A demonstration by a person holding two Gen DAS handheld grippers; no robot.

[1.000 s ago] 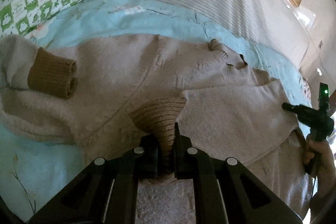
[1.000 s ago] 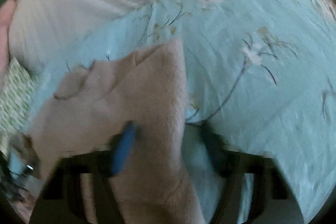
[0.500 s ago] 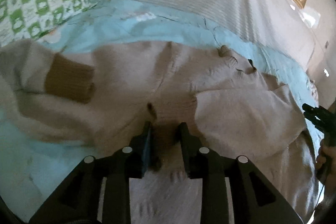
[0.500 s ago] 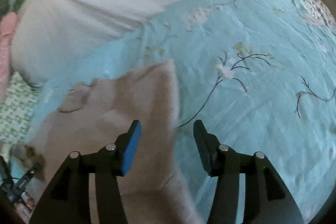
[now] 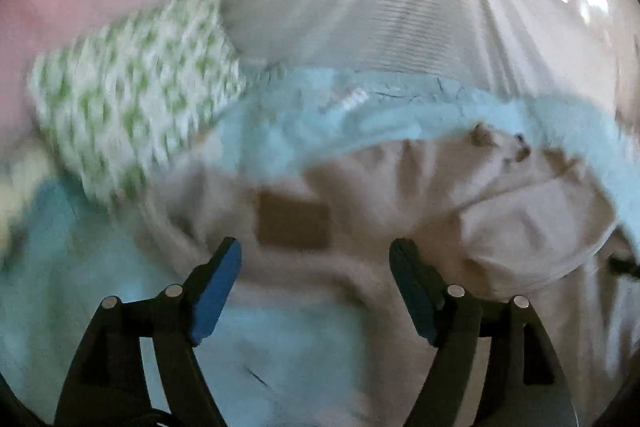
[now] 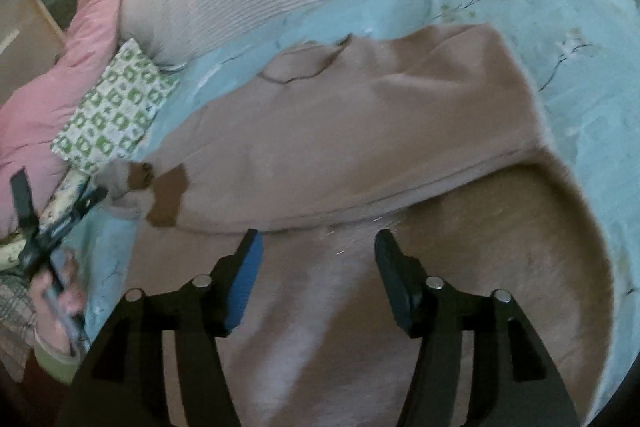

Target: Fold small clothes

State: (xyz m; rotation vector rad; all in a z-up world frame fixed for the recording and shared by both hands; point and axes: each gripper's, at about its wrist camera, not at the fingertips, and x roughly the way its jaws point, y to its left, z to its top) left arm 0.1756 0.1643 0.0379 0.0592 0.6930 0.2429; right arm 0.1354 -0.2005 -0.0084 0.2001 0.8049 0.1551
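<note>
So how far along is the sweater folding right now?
Partly done. The beige sweater lies on the blue bedsheet with one sleeve, brown cuff, folded across its body. Left gripper and right gripper are open, holding nothing. Final folds remain.

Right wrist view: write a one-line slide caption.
Open right tool hovers over beige sweater on blue bedspread.

Beige sweater (image 6: 360, 131) with brown cuff (image 6: 168, 201) on pale-blue floral sheet (image 6: 580, 39)
</note>
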